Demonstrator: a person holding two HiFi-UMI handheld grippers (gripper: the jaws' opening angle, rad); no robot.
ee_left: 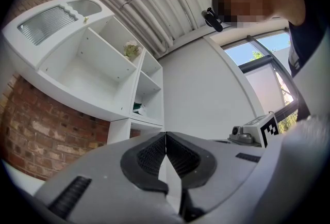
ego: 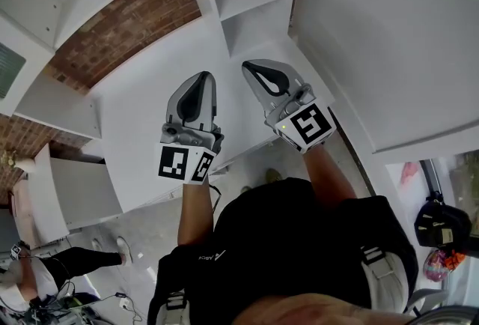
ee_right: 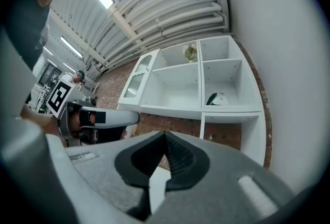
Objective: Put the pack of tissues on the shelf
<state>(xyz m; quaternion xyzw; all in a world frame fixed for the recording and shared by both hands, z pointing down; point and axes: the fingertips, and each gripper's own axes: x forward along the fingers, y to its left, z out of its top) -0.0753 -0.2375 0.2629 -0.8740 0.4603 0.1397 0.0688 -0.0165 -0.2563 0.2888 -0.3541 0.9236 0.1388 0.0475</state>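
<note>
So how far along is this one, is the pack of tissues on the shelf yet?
Done, apparently: a small white and dark-green pack, probably the tissues though too small to be sure, lies in a right-hand compartment of the white shelf unit. In hand: nothing. The left gripper and right gripper are both shut and empty, apart from the shelf. Left: nothing evident.

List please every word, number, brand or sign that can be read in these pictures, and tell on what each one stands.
Nothing can be read with certainty.
The small white print on the black shirt: too small to read.
The marker cubes: black and white square patterns, no words.
The dark and white item in the shelf: no readable label.
</note>
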